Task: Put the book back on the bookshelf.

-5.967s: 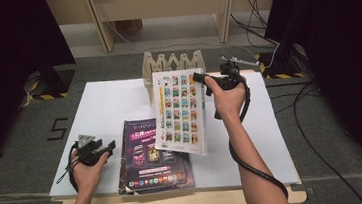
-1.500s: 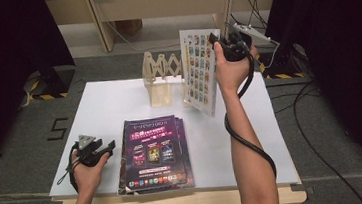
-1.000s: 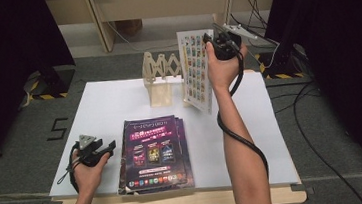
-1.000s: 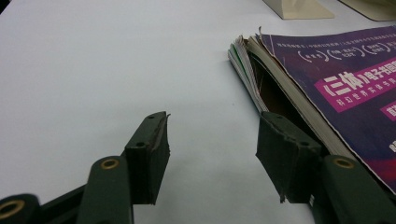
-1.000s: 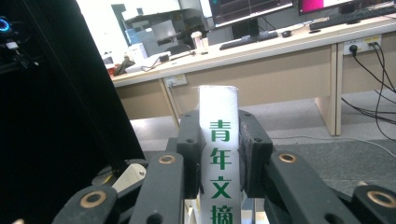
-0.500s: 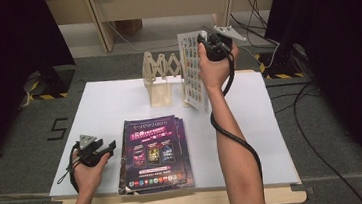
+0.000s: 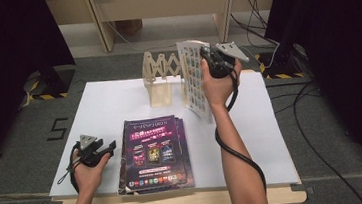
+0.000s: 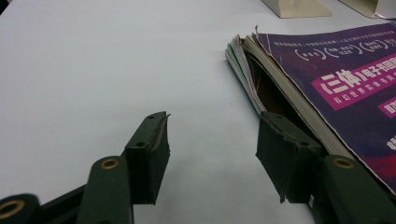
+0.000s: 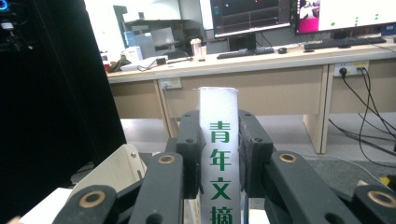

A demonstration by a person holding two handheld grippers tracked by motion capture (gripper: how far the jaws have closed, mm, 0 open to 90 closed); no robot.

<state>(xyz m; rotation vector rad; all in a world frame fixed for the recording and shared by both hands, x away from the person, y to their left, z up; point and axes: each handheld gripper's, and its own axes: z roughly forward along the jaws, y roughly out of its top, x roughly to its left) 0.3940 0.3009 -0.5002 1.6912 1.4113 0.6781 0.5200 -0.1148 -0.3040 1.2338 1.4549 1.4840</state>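
The white spine of the upright magazine (image 9: 218, 163), clamped between the black jaws of the right gripper (image 9: 218, 154), carries green Chinese characters running downward: 青年文摘. On the glossy purple cover of the top magazine in the stack (image 8: 345, 88), a magenta band holds white text reading (三体)电子, with further characters cut off at the picture's edge; the smaller white lines above that band are too fine to read. On the grey floor left of the white counter (image 7: 118, 95), a dark painted numeral 5 (image 7: 58, 129) stands.
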